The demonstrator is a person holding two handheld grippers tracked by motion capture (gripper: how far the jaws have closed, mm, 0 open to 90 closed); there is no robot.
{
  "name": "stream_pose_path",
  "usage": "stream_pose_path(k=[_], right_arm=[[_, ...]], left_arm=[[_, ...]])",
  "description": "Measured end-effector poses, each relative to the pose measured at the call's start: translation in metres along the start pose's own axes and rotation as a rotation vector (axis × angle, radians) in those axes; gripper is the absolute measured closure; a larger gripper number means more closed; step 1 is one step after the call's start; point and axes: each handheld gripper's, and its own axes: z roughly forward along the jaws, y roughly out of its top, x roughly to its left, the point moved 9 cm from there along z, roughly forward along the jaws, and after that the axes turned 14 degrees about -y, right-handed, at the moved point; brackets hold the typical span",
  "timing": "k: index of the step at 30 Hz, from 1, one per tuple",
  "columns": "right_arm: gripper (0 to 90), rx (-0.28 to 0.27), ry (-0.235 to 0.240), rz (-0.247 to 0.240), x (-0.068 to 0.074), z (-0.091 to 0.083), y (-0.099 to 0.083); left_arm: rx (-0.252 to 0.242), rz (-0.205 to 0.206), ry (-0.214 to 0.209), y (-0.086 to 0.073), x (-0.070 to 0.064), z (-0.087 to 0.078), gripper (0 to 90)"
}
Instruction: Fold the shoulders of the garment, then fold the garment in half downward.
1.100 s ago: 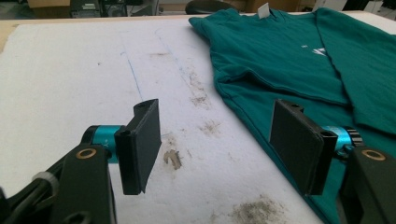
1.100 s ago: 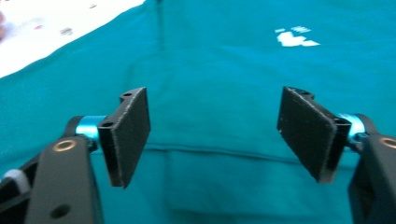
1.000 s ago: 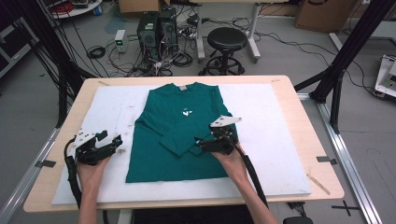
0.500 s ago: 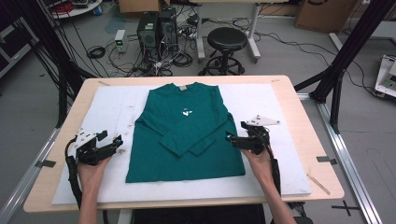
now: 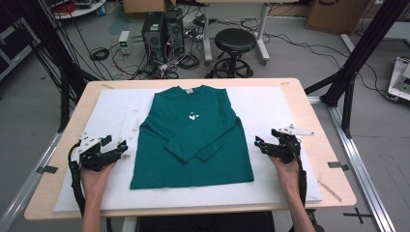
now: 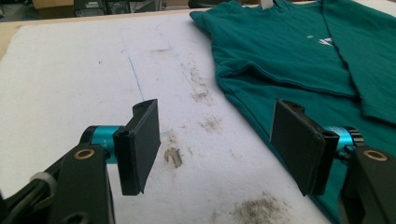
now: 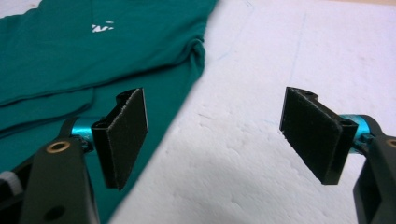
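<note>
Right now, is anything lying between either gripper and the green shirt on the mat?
Nothing visible. The left gripper and right gripper are both open, flanking the green shirt. Between each and the nearest shirt edge is just bare white mat, with smudges on the left side.

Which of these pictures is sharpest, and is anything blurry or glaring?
High view: soft, even light, no glare, slightly fuzzy; the green shirt casts little shadow. Left gripper view: crisp on the black pads, the table's far edge blurs. Right gripper view: pads sharp, the shirt's white logo out of focus.
</note>
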Motion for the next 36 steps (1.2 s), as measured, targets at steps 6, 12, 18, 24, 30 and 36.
stream_pose_path(k=[6,12,18,24,30,36], right_arm=[[24.4,0.006,-0.005,0.028,-0.008,-0.001,-0.004],[24.4,0.017,-0.009,0.020,-0.009,0.001,-0.007],[24.5,0.019,-0.006,0.021,-0.009,0.001,-0.008],[24.9,0.022,-0.008,0.011,-0.007,0.000,-0.008],[25.0,0.018,-0.004,0.000,-0.006,-0.001,-0.008],[25.0,0.026,0.001,0.000,-0.005,0.000,-0.009]], left_arm=[[0.000,0.001,0.015,0.000,0.000,0.000,31.6],[0.011,0.015,0.019,0.000,-0.001,0.001,31.5],[0.018,0.017,0.018,-0.001,-0.001,0.001,31.5],[0.013,0.016,0.010,0.000,-0.001,0.001,31.5],[0.062,0.021,-0.013,-0.004,-0.008,0.002,31.5],[0.116,0.006,-0.031,-0.002,-0.021,0.006,34.7]])
